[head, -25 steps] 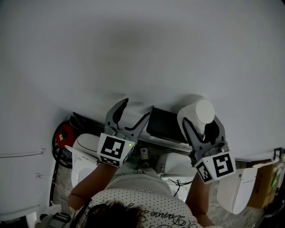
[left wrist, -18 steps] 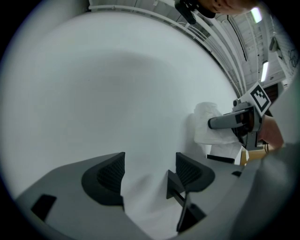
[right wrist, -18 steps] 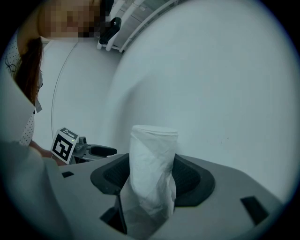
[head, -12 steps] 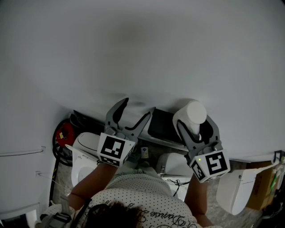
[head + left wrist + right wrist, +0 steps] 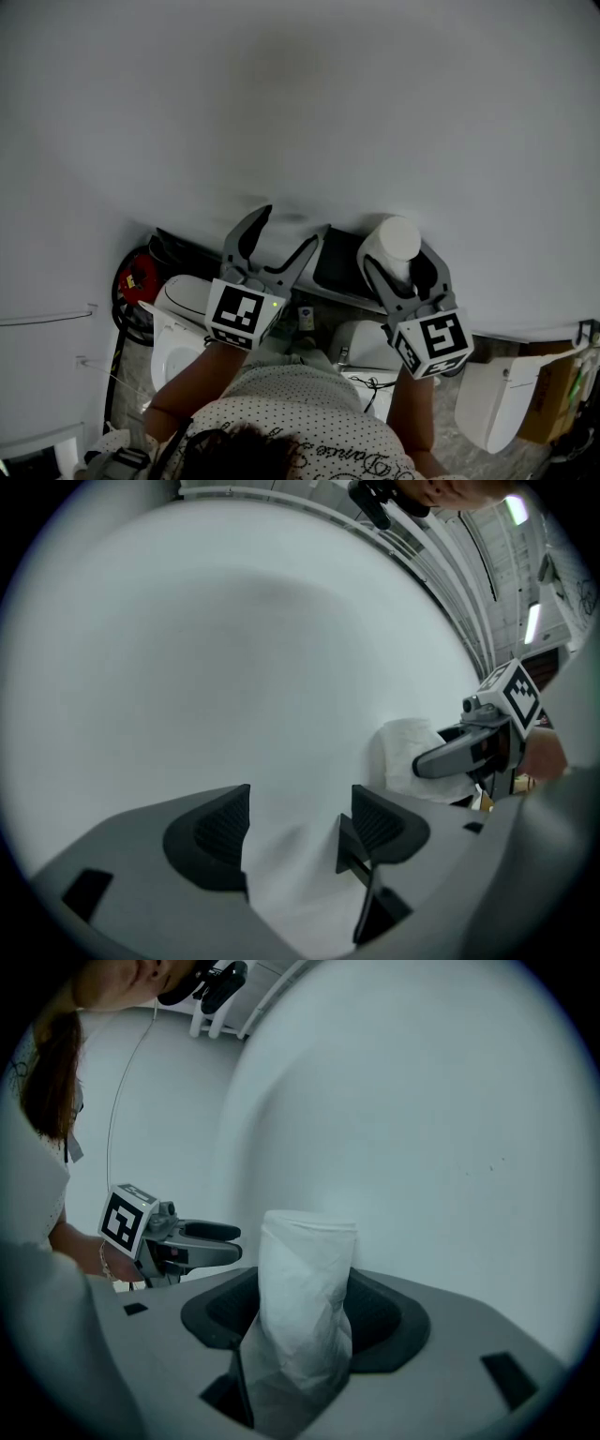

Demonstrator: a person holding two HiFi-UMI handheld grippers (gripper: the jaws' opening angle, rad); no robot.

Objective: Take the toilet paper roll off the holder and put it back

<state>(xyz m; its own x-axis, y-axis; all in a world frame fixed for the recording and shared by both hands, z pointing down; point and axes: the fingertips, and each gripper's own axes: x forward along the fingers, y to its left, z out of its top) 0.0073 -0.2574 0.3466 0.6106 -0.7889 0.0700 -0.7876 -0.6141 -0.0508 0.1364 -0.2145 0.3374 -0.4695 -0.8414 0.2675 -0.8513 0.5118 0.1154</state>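
Observation:
A white toilet paper roll [image 5: 394, 242] [image 5: 305, 1312] stands upright between the jaws of my right gripper [image 5: 401, 261] [image 5: 307, 1312], which is shut on it in front of a plain white wall. The left gripper view catches the roll [image 5: 411, 761] at its right, beside the right gripper. My left gripper [image 5: 278, 236] [image 5: 300, 832] is held open to the left of it, nothing between its pads, pointing at the wall. A dark box-like holder [image 5: 342, 262] sits on the wall between the two grippers. How the holder carries a roll is hidden.
Below me are white toilet bowls [image 5: 178, 314] [image 5: 497, 398], a red coil of hose [image 5: 136, 281] at the left and a cardboard box [image 5: 553, 394] at the right. The white wall [image 5: 300, 103] fills the upper half of the head view.
My right gripper has carried the roll to the left, closer to the dark holder. The left gripper has stayed where it was.

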